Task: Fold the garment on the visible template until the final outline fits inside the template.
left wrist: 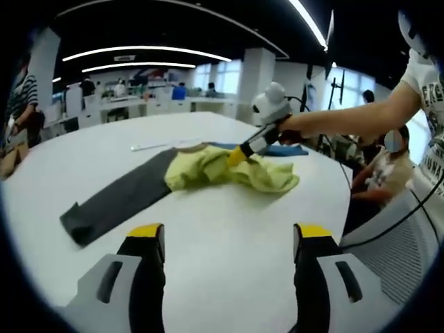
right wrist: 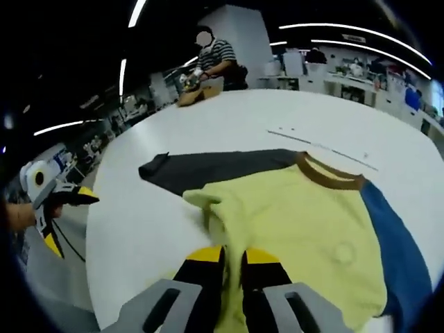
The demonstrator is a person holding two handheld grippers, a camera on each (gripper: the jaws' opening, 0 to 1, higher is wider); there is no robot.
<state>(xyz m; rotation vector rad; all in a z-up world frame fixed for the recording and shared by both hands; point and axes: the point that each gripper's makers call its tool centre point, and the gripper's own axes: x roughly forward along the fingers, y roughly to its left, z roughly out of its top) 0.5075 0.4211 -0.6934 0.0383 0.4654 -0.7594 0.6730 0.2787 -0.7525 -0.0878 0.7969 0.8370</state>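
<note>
The yellow shirt (right wrist: 298,229), with grey and blue sleeves, lies bunched, pinched by the right gripper (right wrist: 233,260); the left gripper (left wrist: 229,239) is released.

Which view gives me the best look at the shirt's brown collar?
The right gripper view: the collar curves clearly between yellow body and grey sleeve. In the left gripper view the shirt is bunched and the collar is barely a sliver.

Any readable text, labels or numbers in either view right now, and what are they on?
Person's white T-shirt, left gripper view: dark print, cut off at the edge and too blurred to read.
Yellow shirt with grey and blue sleeves: no print visible.
White table: no readable markings.
</note>
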